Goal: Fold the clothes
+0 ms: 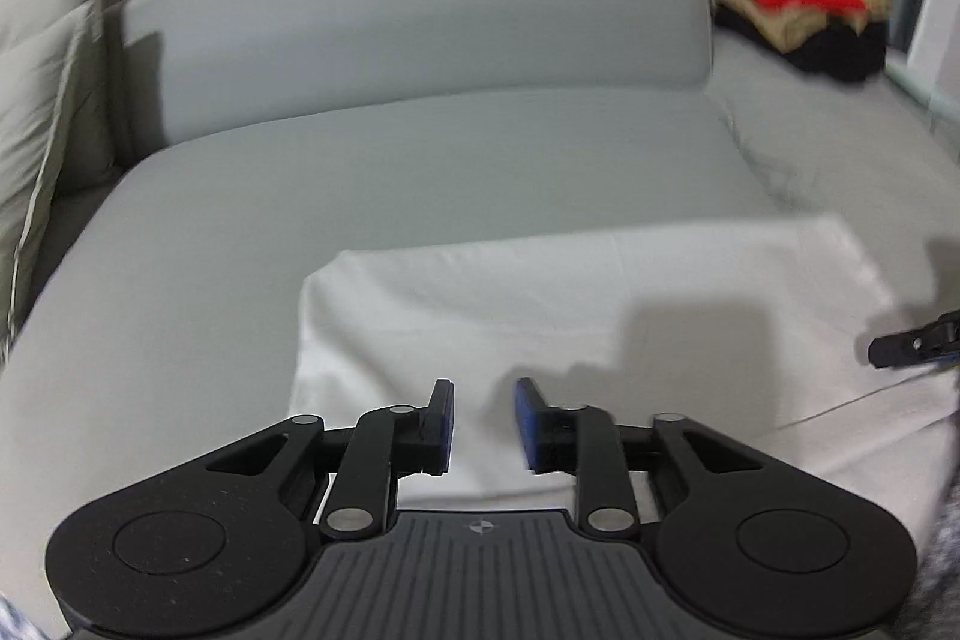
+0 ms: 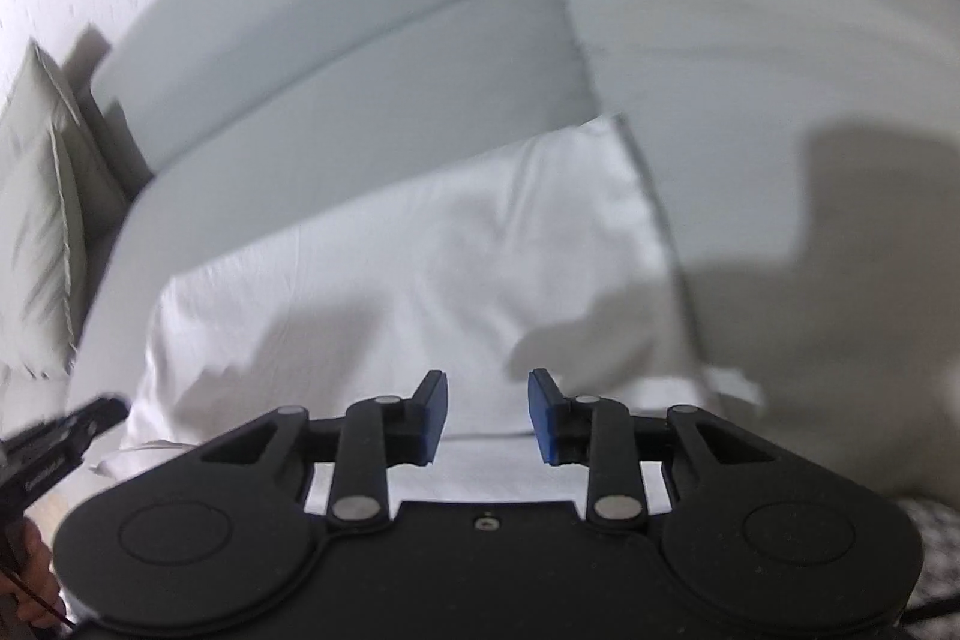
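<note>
The left gripper (image 1: pixel 483 424), black with blue pads, hovers above the near part of the flat white cloth garment (image 1: pixel 570 316), its jaws parted a little and holding nothing. The right gripper (image 2: pixel 487 415) is the same: jaws apart with a modest gap, empty, poised over the garment's near edge. The garment lies as a neat rectangle on the pale grey sofa seat (image 1: pixel 420 160), its near edge at the front of the seat and its far edge running straight across the cushion.

The step in hand looks like taking hold for the next fold. To do it well, I judge each gripper should drop onto a near corner or the near hem, pinch all the layers together, then lift and carry both sides evenly so the far edge is met squarely. Blur softens the cloth's creases, so how many layers lie there is unclear.

Beyond, the grey backrest cushion (image 1: pixel 420 10) stands upright. Far right sits a pile of red, tan and black clothes (image 1: pixel 804 4).
</note>
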{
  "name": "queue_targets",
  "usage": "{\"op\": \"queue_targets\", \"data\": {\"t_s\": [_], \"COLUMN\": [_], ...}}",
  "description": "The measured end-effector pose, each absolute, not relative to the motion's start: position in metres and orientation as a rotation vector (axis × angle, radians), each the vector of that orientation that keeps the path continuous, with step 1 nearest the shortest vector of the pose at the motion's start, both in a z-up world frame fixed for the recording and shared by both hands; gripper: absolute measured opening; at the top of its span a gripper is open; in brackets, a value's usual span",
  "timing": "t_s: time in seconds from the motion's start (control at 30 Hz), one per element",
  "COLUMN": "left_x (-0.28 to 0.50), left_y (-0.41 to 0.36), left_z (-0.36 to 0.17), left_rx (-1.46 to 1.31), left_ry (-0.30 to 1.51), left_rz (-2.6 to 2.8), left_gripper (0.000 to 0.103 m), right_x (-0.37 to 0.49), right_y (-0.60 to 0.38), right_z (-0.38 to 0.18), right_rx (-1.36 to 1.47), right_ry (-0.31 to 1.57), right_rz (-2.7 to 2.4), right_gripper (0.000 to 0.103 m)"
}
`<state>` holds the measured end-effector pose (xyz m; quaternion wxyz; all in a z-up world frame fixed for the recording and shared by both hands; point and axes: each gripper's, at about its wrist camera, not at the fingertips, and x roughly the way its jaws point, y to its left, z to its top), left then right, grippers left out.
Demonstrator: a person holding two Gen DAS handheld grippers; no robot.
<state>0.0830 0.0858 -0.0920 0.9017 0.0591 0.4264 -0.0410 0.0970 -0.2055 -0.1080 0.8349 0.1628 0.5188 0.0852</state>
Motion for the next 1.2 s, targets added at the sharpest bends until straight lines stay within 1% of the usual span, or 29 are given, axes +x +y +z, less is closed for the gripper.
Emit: {"op": "queue_targets", "data": {"t_s": [0.1, 0.23, 0.3, 0.33, 0.37, 0.43, 0.47, 0.5, 0.53, 0.6, 0.7, 0.77, 0.87, 0.97, 1.07, 1.2], "left_x": [0.094, 0.076, 0.056, 0.046, 0.032, 0.006, -0.007, -0.016, -0.024, -0.027, -0.019, -0.009, 0.001, 0.011, 0.019, 0.023], "left_y": [0.074, 0.082, 0.087, 0.090, 0.092, 0.096, 0.098, 0.102, 0.105, 0.117, 0.128, 0.129, 0.128, 0.123, 0.111, 0.095], "left_z": [-0.111, -0.126, -0.121, -0.118, -0.111, -0.097, -0.091, -0.084, -0.077, -0.065, -0.056, -0.057, -0.058, -0.063, -0.078, -0.120], "left_rx": [0.175, 0.168, 0.161, 0.162, 0.183, 0.215, 0.219, 0.210, 0.193, 0.074, -0.075, -0.123, -0.128, -0.102, -0.050, 0.050], "left_ry": [0.936, 0.987, 1.026, 1.046, 1.068, 1.087, 1.083, 1.050, 1.019, 0.956, 0.854, 0.812, 0.795, 0.787, 0.793, 0.945], "left_rz": [-0.093, -0.097, -0.130, -0.152, -0.194, -0.279, -0.309, -0.312, -0.312, -0.285, -0.218, -0.165, -0.117, -0.113, -0.122, -0.132], "left_gripper": [0.026, 0.024, 0.022, 0.015, 0.012, 0.015, 0.015, 0.016, 0.018, 0.019, 0.019, 0.018, 0.018, 0.018, 0.018, 0.018], "right_x": [0.089, 0.073, 0.062, 0.054, 0.044, 0.019, 0.008, -0.001, -0.009, -0.022, -0.024, -0.020, -0.013, -0.004, 0.005, 0.013], "right_y": [-0.185, -0.180, -0.182, -0.183, -0.185, -0.191, -0.195, -0.201, -0.206, -0.215, -0.228, -0.233, -0.233, -0.227, -0.211, -0.188], "right_z": [-0.111, -0.110, -0.109, -0.109, -0.109, -0.105, -0.104, -0.101, -0.095, -0.082, -0.060, -0.050, -0.042, -0.045, -0.061, -0.086], "right_rx": [0.277, 0.206, 0.192, 0.196, 0.205, 0.190, 0.197, 0.211, 0.219, 0.241, 0.321, 0.364, 0.371, 0.365, 0.335, 0.246], "right_ry": [1.130, 1.141, 1.173, 1.208, 1.251, 1.331, 1.378, 1.387, 1.368, 1.320, 1.161, 1.065, 0.962, 0.951, 0.994, 1.061], "right_rz": [0.182, 0.188, 0.198, 0.218, 0.247, 0.306, 0.329, 0.340, 0.342, 0.341, 0.316, 0.301, 0.285, 0.276, 0.302, 0.331], "right_gripper": [0.030, 0.030, 0.029, 0.029, 0.029, 0.028, 0.028, 0.028, 0.028, 0.028, 0.028, 0.028, 0.021, 0.021, 0.021, 0.021]}}
